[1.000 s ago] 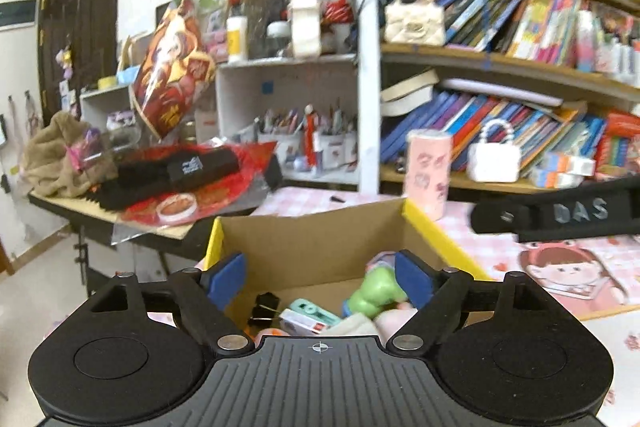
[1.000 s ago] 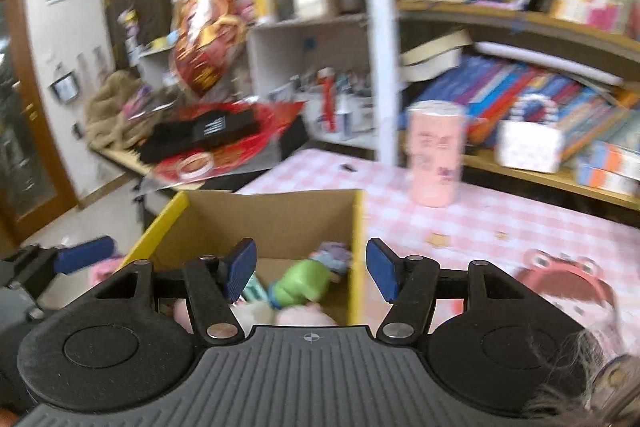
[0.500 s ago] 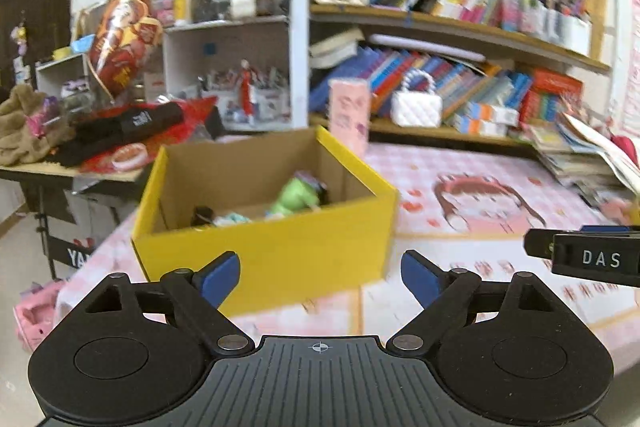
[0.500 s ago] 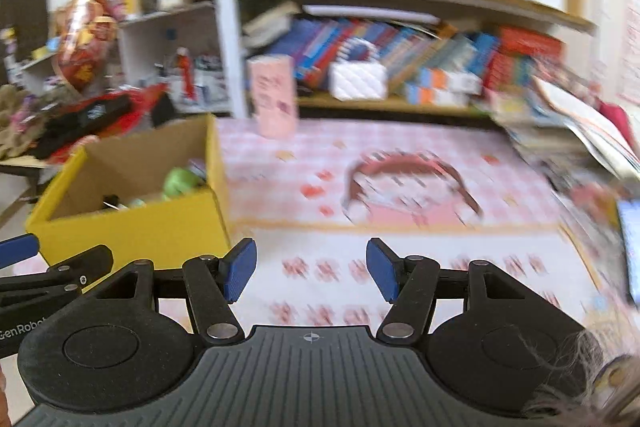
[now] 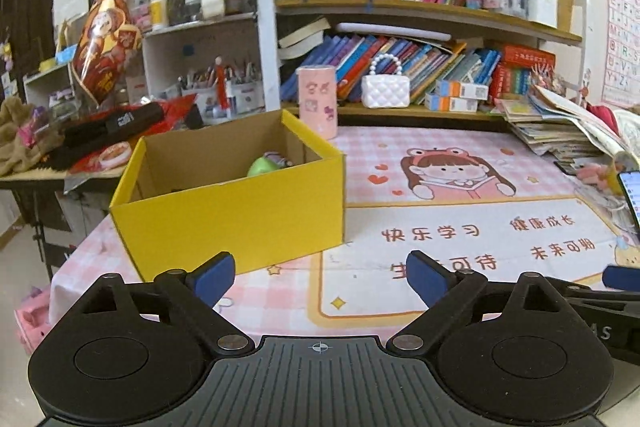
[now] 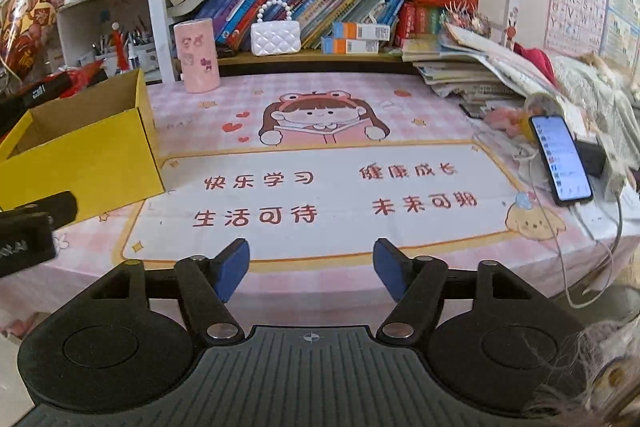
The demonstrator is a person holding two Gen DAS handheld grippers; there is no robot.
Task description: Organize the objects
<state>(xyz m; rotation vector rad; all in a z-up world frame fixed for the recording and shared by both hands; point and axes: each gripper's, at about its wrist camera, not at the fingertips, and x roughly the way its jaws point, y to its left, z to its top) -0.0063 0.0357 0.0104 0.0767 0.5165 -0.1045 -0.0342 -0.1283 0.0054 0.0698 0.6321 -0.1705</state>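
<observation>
Only leftward, a green toy inside the yellow box

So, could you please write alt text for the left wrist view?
The left gripper, jaws opening with nothing between them, faces a yellow cardboard box holding a green toy on a pink cartoon table mat. Crowded bookshelves stand behind.

Crammed bookshelves behind pink-clothed table
</observation>
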